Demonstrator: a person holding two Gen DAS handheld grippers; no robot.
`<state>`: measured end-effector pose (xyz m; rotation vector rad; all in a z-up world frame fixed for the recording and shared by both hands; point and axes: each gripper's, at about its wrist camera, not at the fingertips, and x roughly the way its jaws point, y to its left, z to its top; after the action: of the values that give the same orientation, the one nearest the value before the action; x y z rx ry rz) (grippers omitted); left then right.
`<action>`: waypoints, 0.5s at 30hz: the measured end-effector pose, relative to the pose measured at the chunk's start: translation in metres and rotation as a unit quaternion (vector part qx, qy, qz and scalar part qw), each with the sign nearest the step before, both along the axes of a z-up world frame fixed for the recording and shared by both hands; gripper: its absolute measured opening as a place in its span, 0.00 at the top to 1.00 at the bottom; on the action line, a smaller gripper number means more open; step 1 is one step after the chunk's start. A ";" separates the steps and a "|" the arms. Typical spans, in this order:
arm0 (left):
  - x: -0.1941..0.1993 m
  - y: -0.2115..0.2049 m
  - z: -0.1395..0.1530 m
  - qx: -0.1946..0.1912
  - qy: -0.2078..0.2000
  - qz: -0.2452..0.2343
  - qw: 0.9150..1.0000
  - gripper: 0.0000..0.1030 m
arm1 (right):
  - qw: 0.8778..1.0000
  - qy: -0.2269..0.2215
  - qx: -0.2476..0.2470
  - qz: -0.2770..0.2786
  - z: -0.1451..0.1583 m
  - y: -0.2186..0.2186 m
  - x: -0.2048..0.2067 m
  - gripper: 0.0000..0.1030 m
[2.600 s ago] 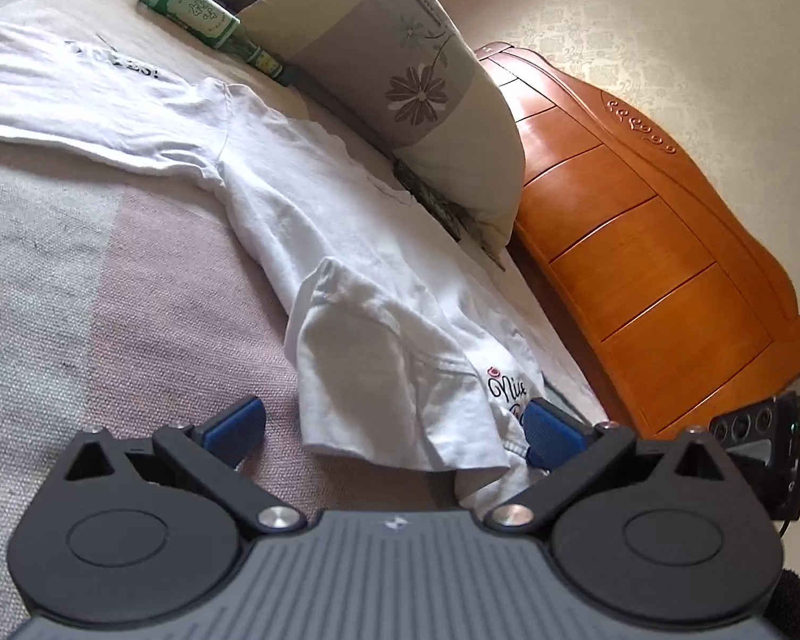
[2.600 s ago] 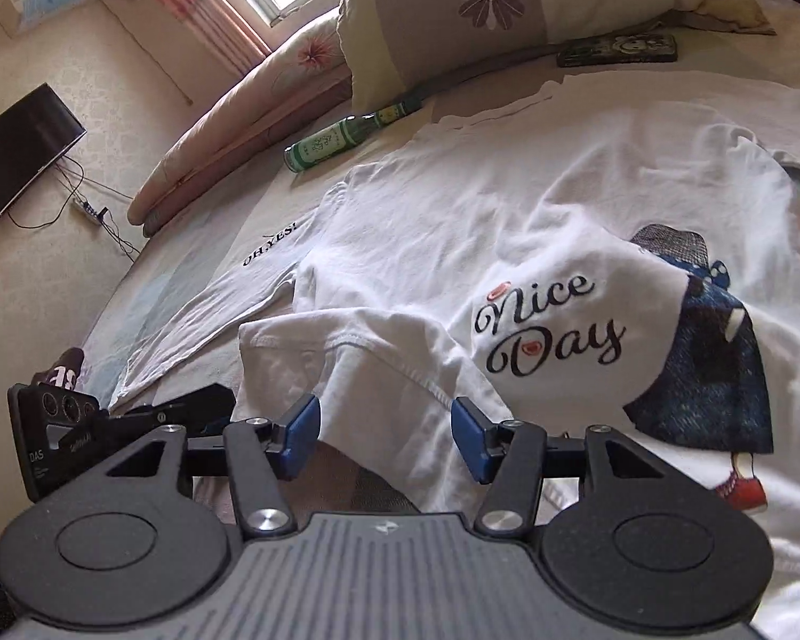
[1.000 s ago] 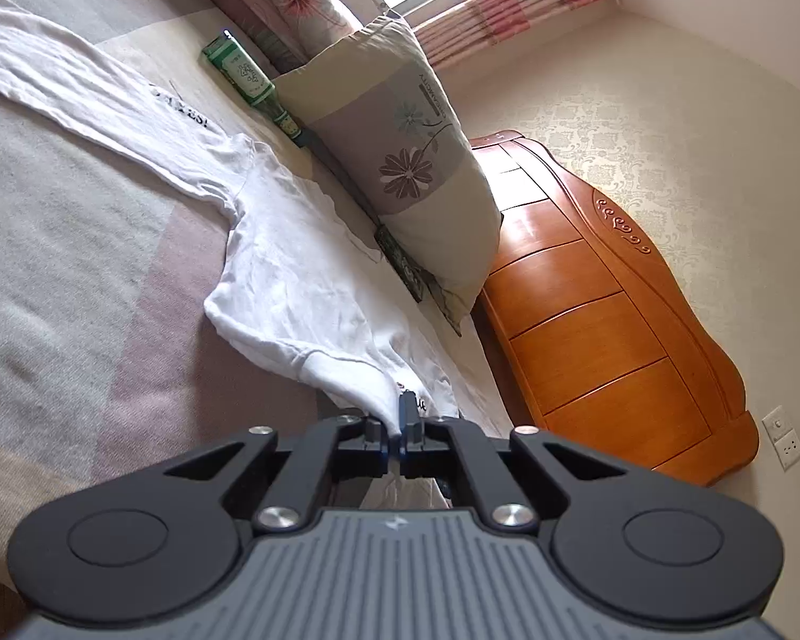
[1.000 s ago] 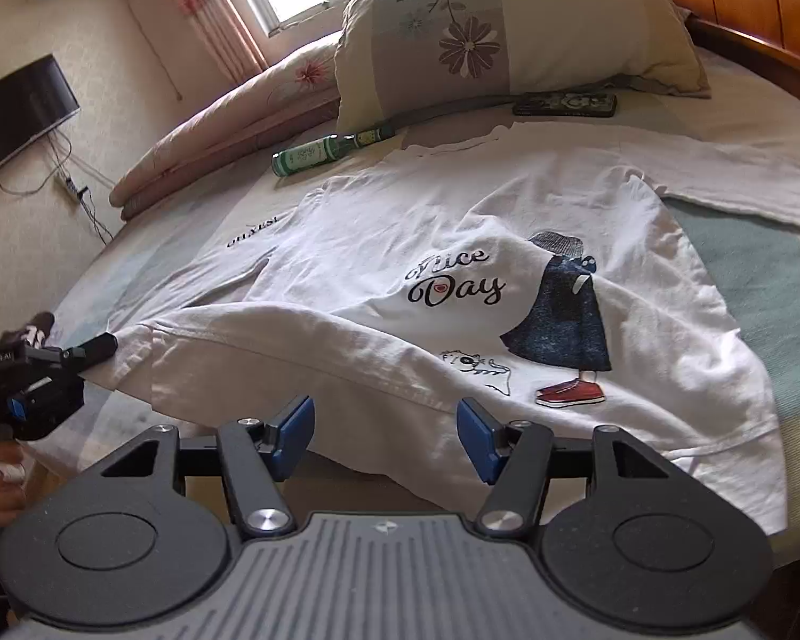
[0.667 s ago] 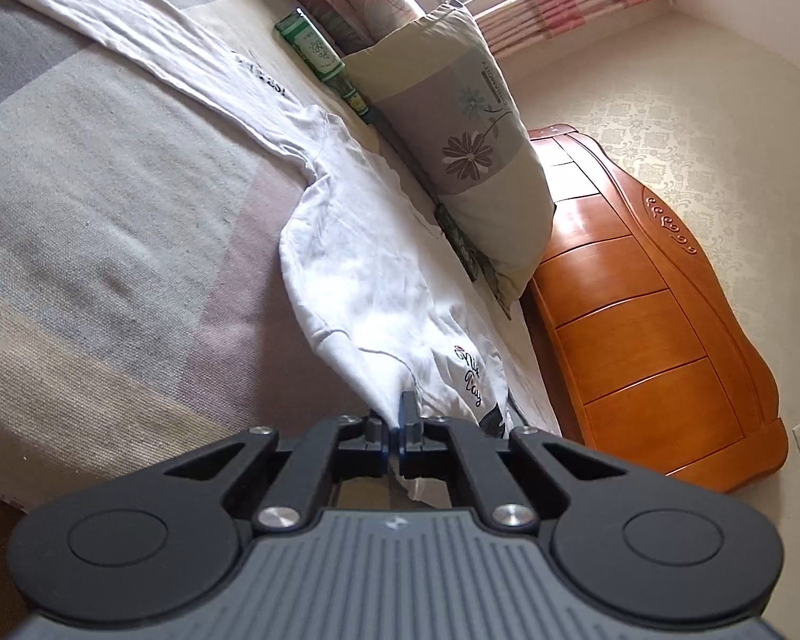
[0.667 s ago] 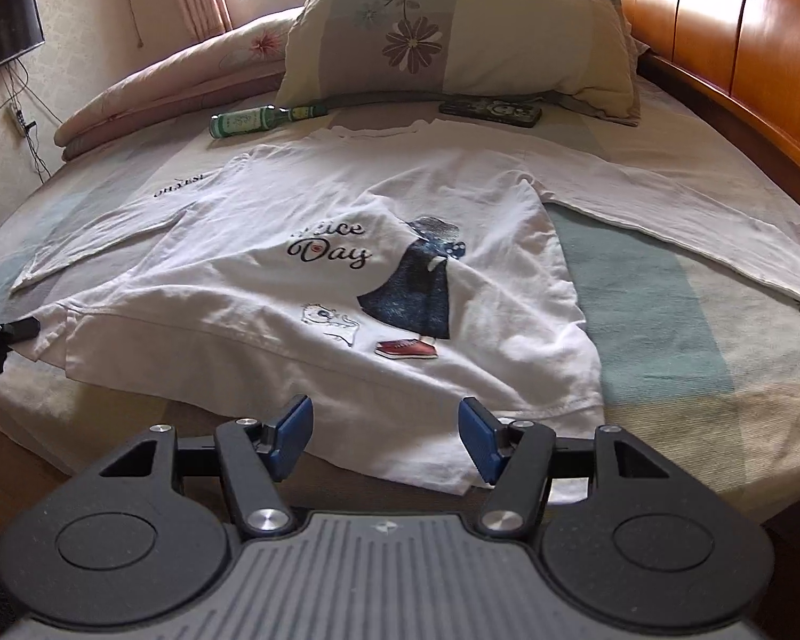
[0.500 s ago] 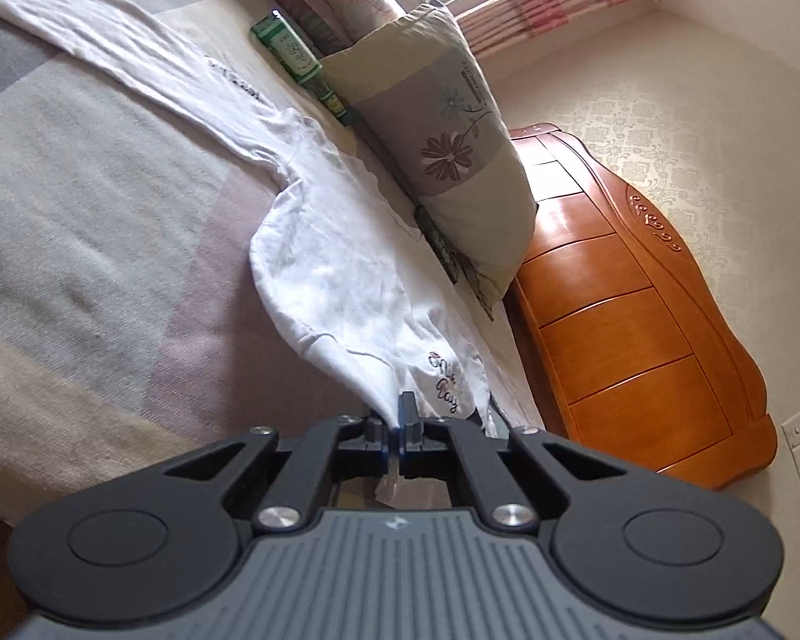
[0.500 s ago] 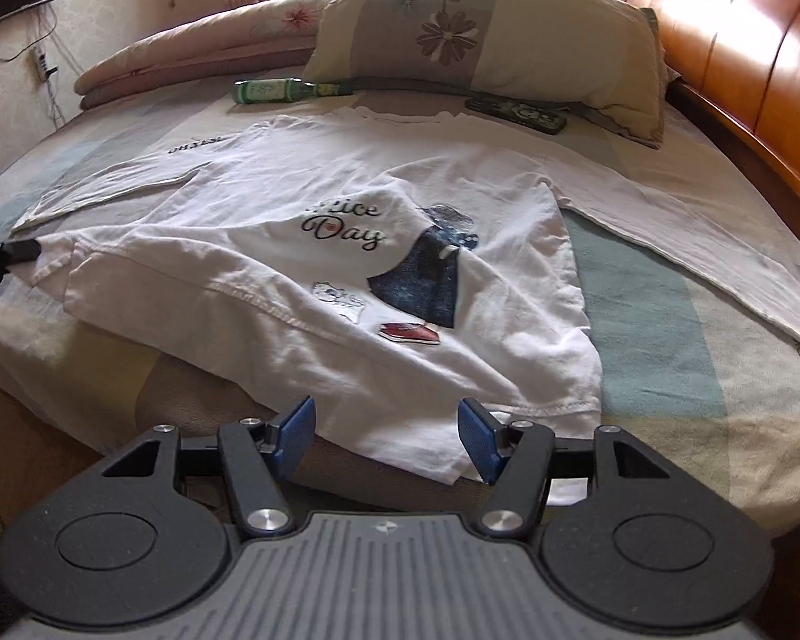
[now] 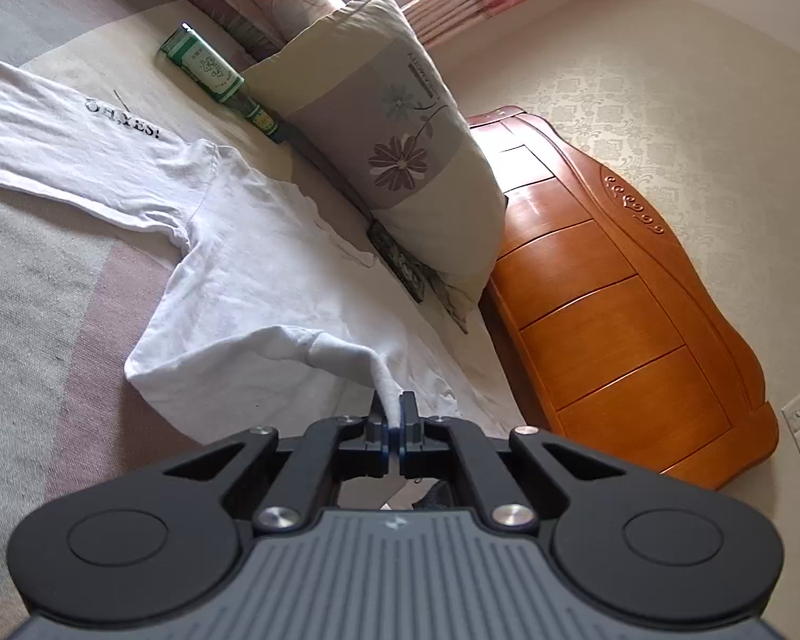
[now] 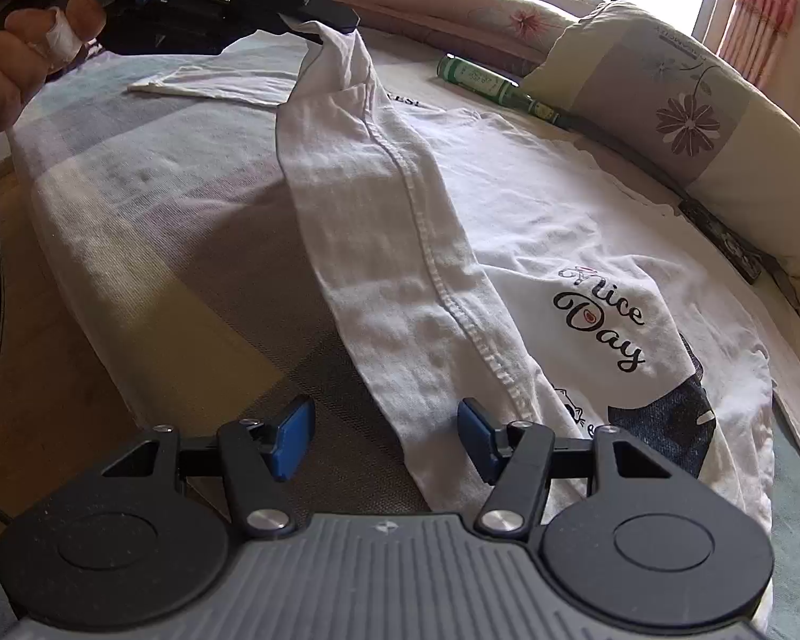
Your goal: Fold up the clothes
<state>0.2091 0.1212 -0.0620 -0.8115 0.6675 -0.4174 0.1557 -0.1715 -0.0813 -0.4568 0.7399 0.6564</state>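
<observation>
Bed (image 10: 149,245), striped cover, carrying one white long-sleeved shirt (image 10: 533,224) spread flat, hem corner lifted. Left gripper (image 9: 392,426): jaws clamped on that hem corner. Right gripper (image 10: 381,440): jaws apart, empty, hem fold lying between them. Floral pillow (image 9: 400,160), green bottle (image 9: 208,69) beside shirt.

The left gripper (image 9: 392,423) pinches a corner of the white shirt (image 9: 250,277), lifting it off the bed (image 9: 37,288); beyond the shirt, a floral pillow (image 9: 394,160) and green bottle (image 9: 208,72).
</observation>
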 end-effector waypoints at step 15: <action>0.077 -0.006 -0.055 0.058 0.087 -0.017 0.994 0.99 | 0.992 -0.059 -0.114 0.006 0.006 0.012 0.008 0.58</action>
<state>0.2859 0.1149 -0.1174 -0.7315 0.8610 -0.3367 0.1636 -0.1595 -0.0756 -0.7054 0.7030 0.5537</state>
